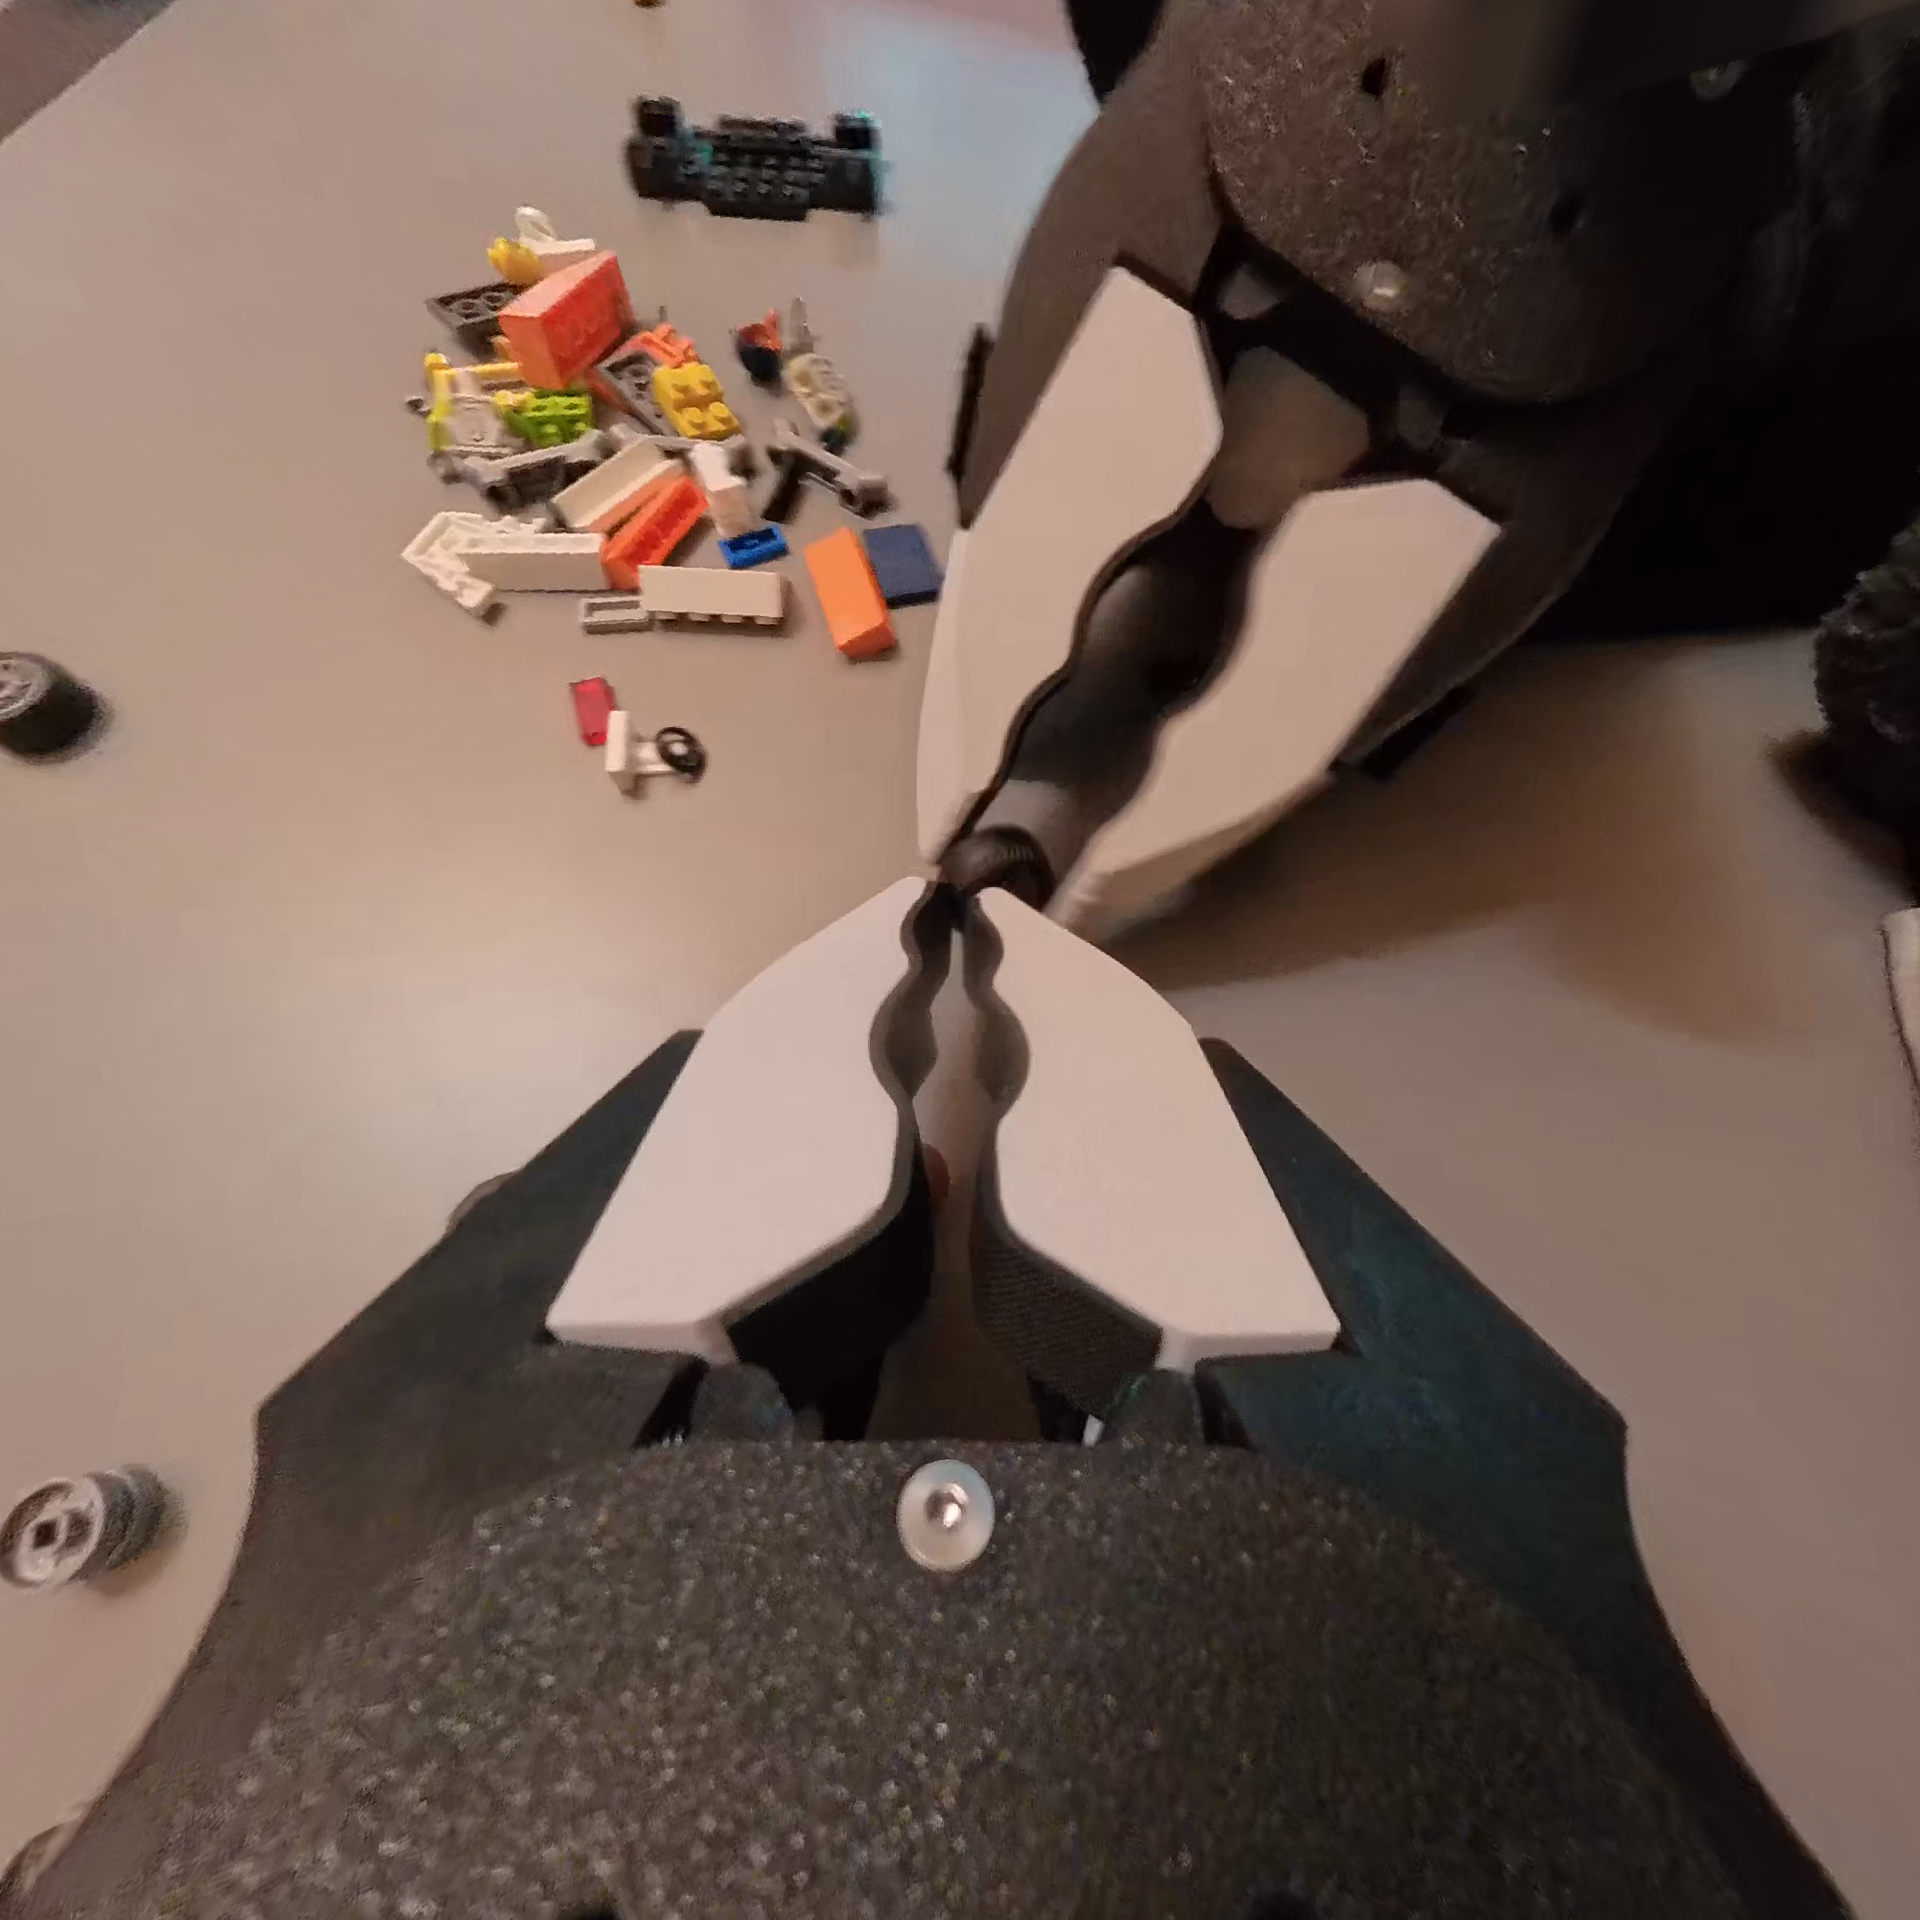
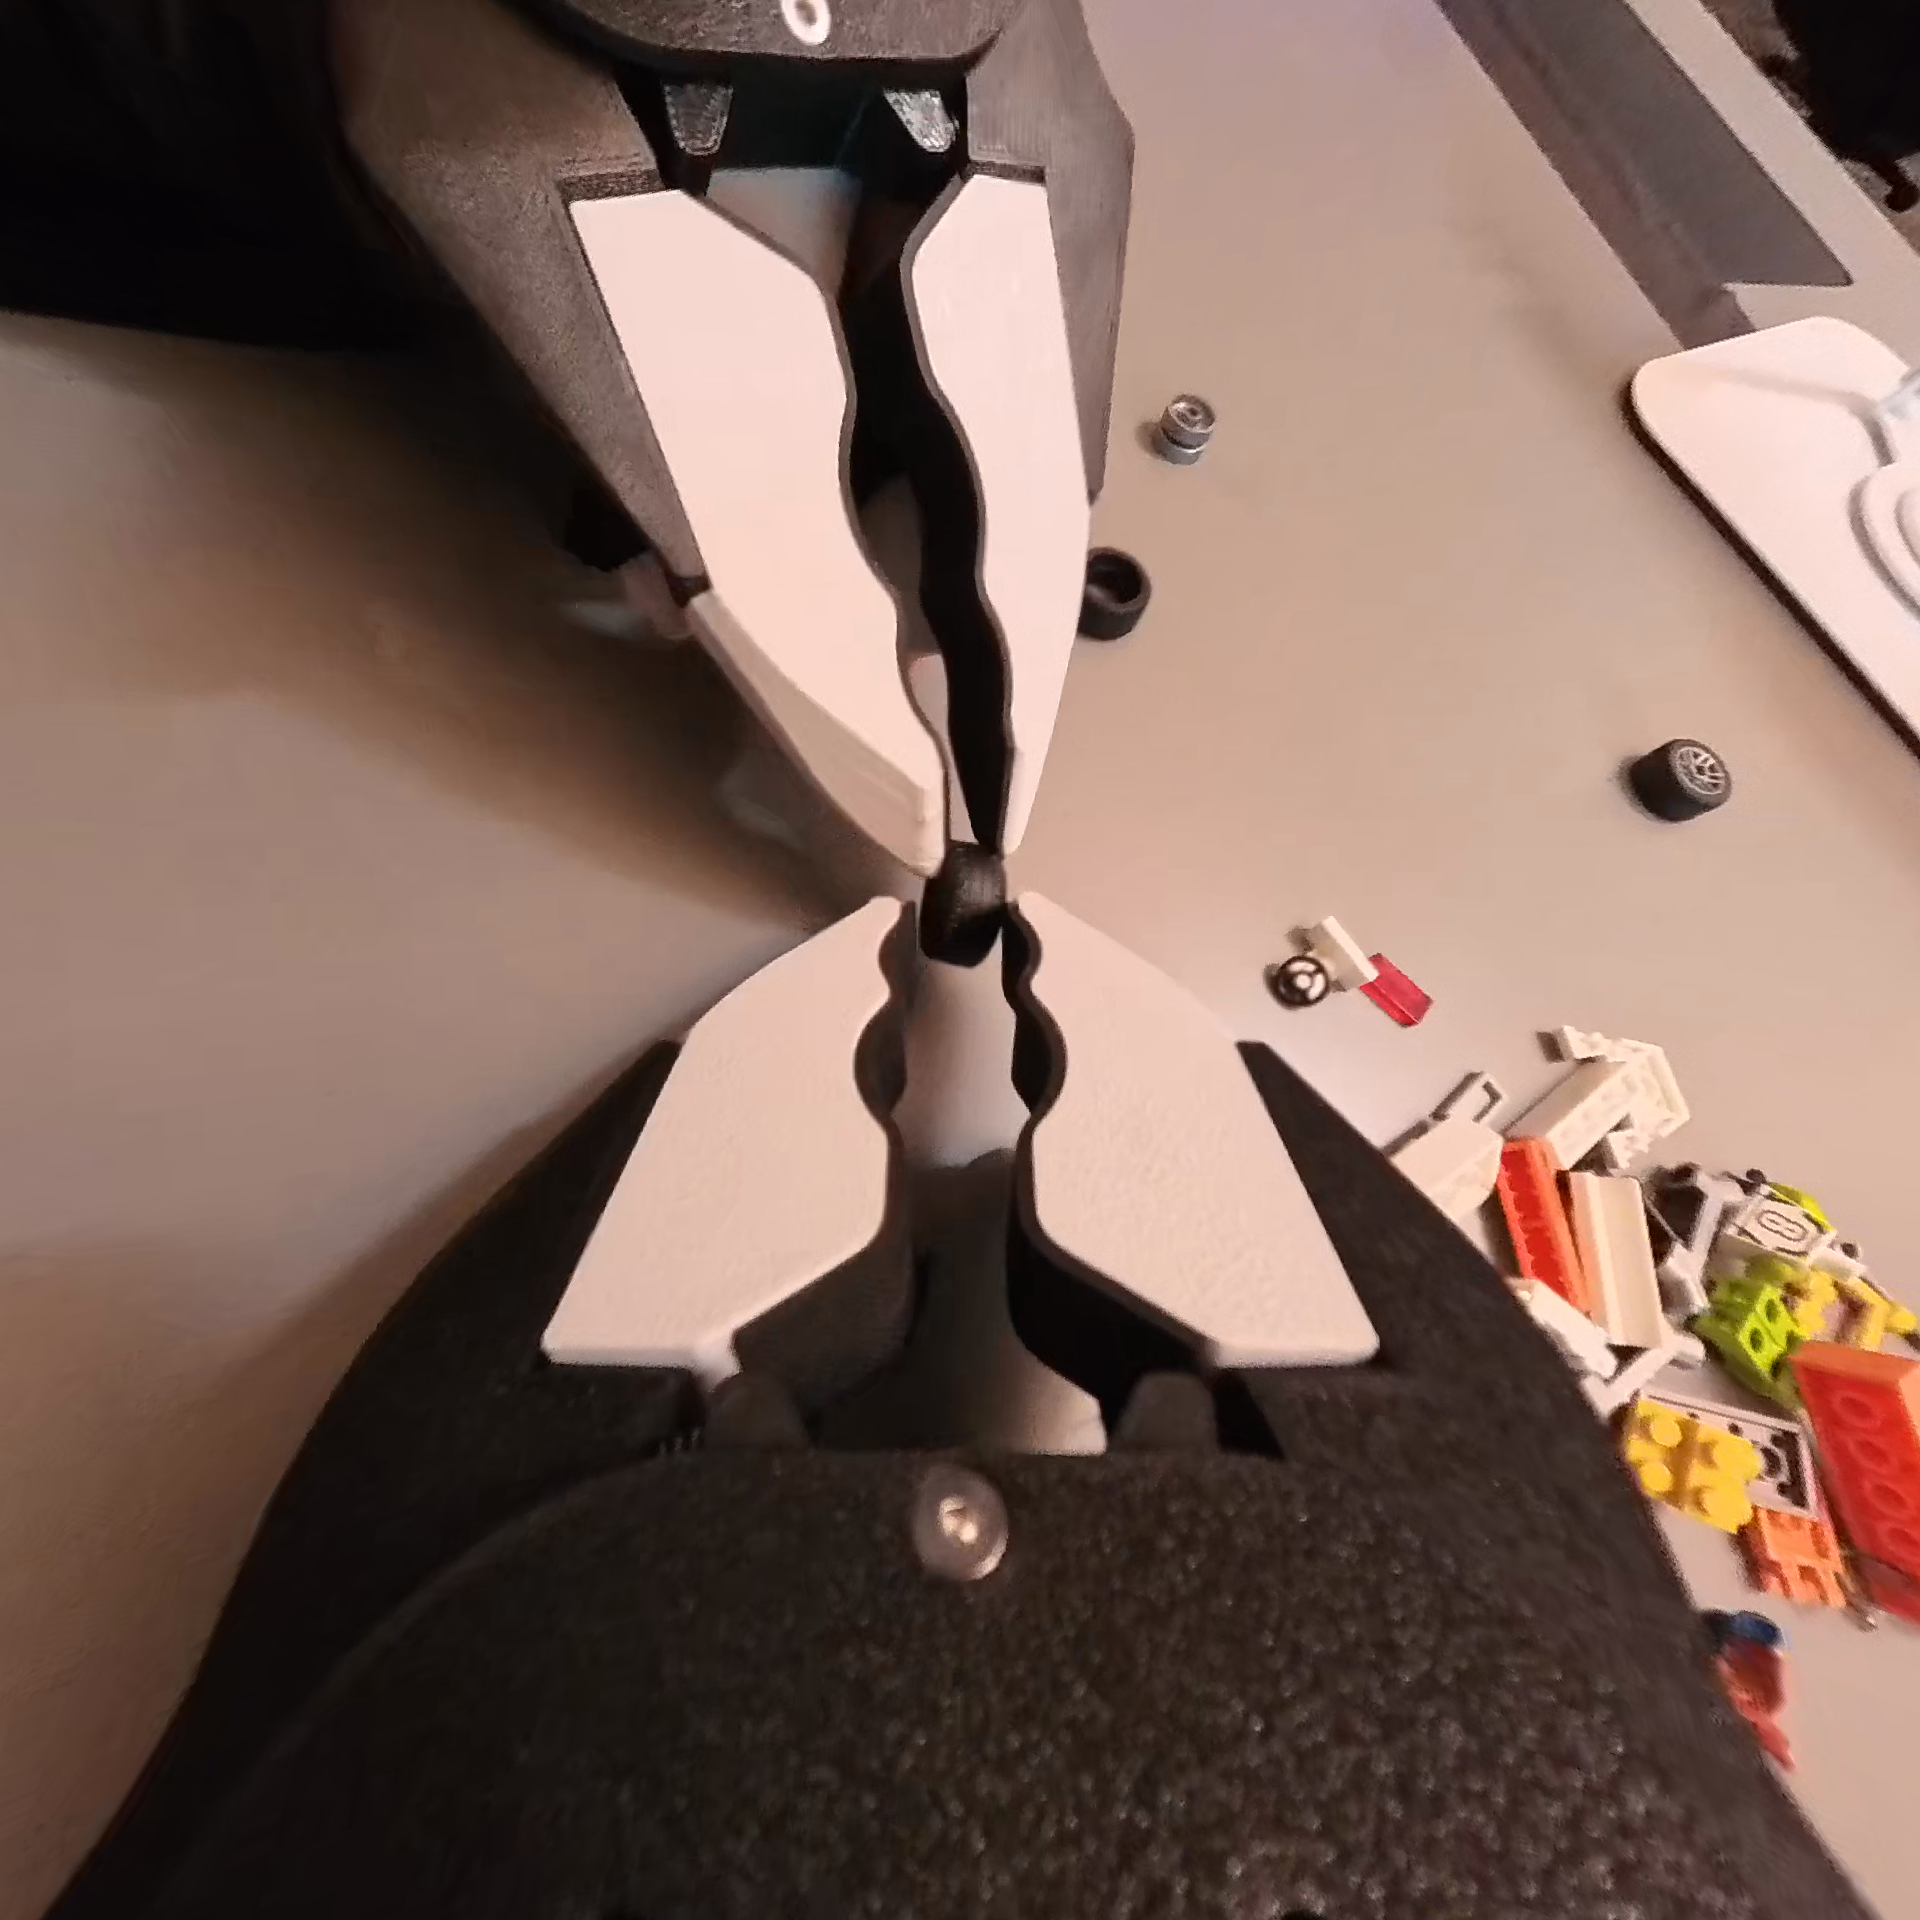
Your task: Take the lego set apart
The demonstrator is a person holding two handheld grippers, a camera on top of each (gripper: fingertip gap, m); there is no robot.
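Note:
A small black lego tyre [image 1: 1000,854] is pinched between both grippers above the grey table [image 1: 312,1039]. My left gripper [image 1: 951,902] comes from the bottom and is shut on one edge of it. My right gripper [image 1: 992,842] reaches in from the upper right and is shut on the other side. In the right wrist view the tyre [image 2: 961,902] sits between my right gripper [image 2: 961,930] below and the left gripper [image 2: 971,836] above. A black lego chassis [image 1: 758,161] lies at the far end of the table.
A pile of loose coloured bricks [image 1: 623,447] [image 2: 1714,1299] lies on the table. Single wheels [image 1: 42,707] [image 1: 83,1522] [image 2: 1678,779], a loose tyre [image 2: 1117,608] and a grey rim [image 2: 1184,426] lie scattered. A white tray [image 2: 1766,499] stands at the right edge. Both grippers' tips are close together, under 4 cm apart. The grey rim [image 2: 1184,426] is about equally far from each gripper, around 15 cm. It turns up in the left wrist view [image 1: 80,1546] as well.

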